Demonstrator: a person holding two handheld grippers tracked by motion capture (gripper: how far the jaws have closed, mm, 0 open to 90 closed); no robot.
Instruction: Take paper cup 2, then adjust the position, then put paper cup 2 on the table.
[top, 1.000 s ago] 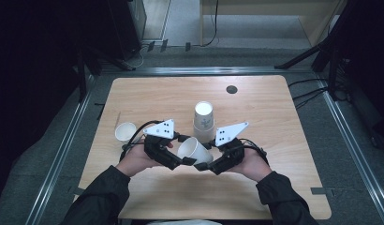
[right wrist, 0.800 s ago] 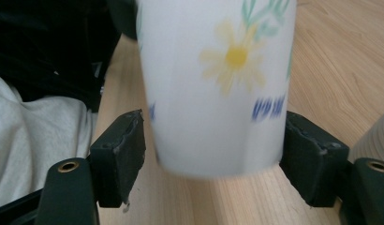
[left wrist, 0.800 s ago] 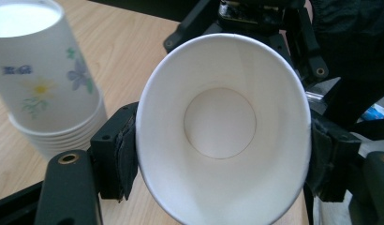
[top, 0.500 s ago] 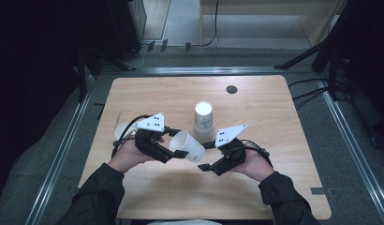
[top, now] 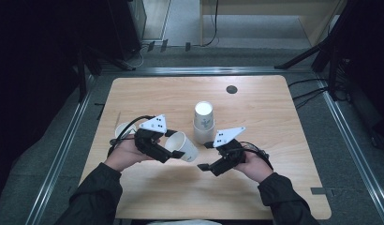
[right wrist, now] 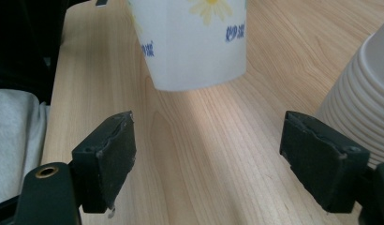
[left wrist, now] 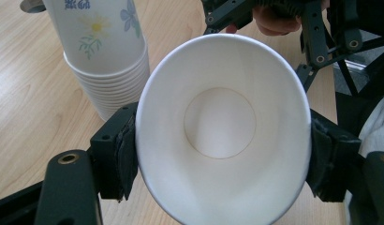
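My left gripper (top: 173, 144) is shut on a white paper cup (top: 181, 146) lying on its side, mouth toward the hand. In the left gripper view its pads (left wrist: 122, 154) press the rim of this cup (left wrist: 223, 126) from both sides. My right gripper (top: 204, 156) sits just right of the cup's base. Its jaws have just been opening and now stand wide apart with nothing between them (right wrist: 213, 159); the flowered cup's base (right wrist: 195, 42) hangs a little beyond them. A stack of upturned cups (top: 203, 123) stands behind.
A single cup (top: 121, 130) stands at the left, behind my left hand. The cup stack (right wrist: 358, 93) is close beside my right gripper's far jaw. A dark round hole (top: 232, 89) sits in the wooden table (top: 284, 140) at the back.
The right gripper let go of the cup's base and opened, drawing slightly back. The left gripper, still holding the cup, shifted a little to the left.
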